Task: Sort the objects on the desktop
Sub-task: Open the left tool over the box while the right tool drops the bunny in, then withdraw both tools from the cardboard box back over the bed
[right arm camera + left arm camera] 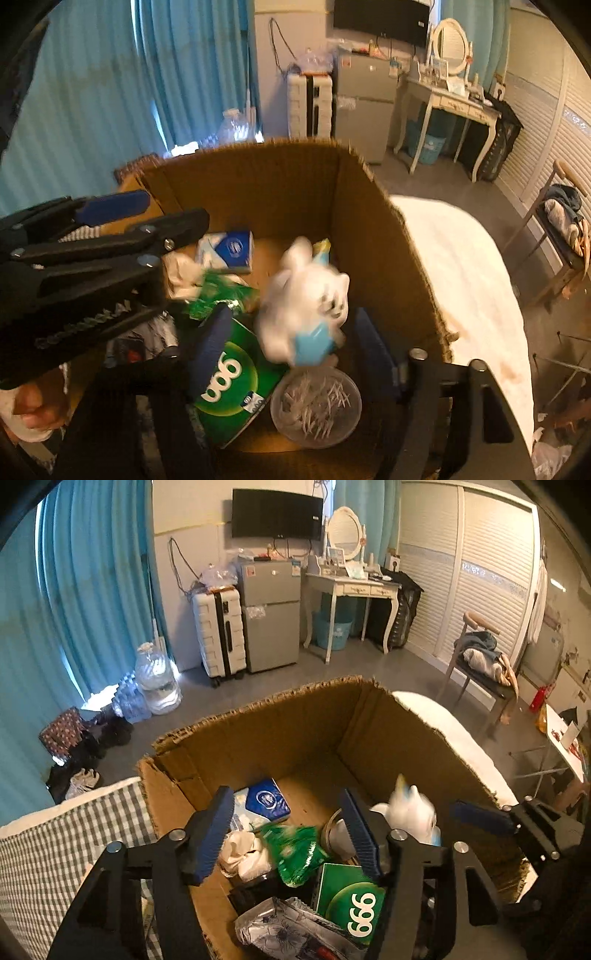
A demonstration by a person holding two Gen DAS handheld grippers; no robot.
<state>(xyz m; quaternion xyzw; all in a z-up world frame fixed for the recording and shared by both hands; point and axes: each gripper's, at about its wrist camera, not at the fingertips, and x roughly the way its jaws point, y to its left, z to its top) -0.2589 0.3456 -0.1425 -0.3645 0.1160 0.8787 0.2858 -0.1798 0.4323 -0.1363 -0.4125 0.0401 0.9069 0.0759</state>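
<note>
1. Both grippers hung over an open cardboard box (258, 734). The left gripper (291, 834) was spread, nothing between its pads.
2. The right gripper (295, 343) was spread too. A blurred white plush (306, 295) sat between its jaws, apparently loose and dropping into the box.
3. Below lay a green box (236, 380), a green bag (295, 849), a tissue pack (262, 801) and a clear tub (316, 406).
4. Risk: the plush could bounce onto the tub and tip it.
5. Risk: the grippers, close together, could collide.

Rough corrugated cardboard box (295, 716)
</note>
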